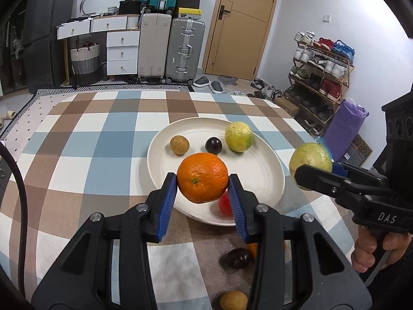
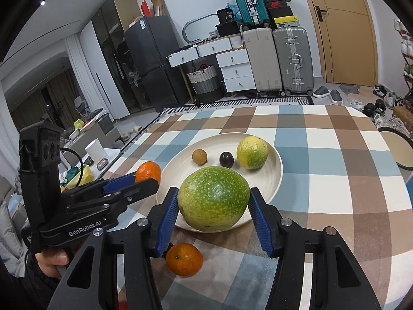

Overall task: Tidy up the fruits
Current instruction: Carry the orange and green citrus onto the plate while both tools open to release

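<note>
Two hand-held grippers are raised side by side, both pointing forward. The left gripper (image 1: 203, 184) clamps an orange (image 1: 203, 177) between blue pads; the right gripper (image 2: 213, 204) grips a green fruit (image 2: 213, 199) — each handle held in a bare fist.

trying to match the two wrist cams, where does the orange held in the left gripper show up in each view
Left wrist view: the held orange sits just below centre, clamped between the blue pads of the left gripper, in front of the white plate.
Right wrist view: the same orange is at mid-left, only partly seen at the tip of the left gripper, left of the plate.
Shared landmark: the small dark fruit on the plate, between a brown fruit and a yellow-green one.
</note>
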Tool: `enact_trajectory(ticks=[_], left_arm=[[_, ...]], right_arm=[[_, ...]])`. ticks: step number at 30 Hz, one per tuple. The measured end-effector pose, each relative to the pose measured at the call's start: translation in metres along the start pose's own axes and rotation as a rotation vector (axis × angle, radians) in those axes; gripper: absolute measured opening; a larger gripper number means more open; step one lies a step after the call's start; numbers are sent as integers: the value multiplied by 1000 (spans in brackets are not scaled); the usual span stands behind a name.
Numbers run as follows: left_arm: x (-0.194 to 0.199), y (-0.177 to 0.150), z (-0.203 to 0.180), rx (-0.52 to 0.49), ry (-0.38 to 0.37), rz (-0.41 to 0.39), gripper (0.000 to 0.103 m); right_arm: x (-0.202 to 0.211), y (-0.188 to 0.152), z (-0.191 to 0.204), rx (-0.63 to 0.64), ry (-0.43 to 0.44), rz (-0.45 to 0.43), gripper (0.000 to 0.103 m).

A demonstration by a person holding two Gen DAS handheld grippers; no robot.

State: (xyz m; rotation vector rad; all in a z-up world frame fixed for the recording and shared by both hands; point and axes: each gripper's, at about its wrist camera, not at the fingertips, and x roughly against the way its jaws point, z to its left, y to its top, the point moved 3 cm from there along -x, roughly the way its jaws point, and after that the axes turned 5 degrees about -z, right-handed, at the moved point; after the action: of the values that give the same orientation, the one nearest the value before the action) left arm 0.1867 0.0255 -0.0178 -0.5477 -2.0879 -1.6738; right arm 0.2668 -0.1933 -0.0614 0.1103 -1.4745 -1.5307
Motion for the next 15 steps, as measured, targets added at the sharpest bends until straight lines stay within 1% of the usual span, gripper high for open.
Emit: enact_trajectory(ticks=[7, 15], left_arm=[[-12, 2, 6, 2, 10, 0, 38], [-24, -1, 10, 0, 29, 10, 38]], right_arm=[[-11, -1, -5, -2, -7, 1, 55], [-26, -7, -11, -10, -19, 34, 55]])
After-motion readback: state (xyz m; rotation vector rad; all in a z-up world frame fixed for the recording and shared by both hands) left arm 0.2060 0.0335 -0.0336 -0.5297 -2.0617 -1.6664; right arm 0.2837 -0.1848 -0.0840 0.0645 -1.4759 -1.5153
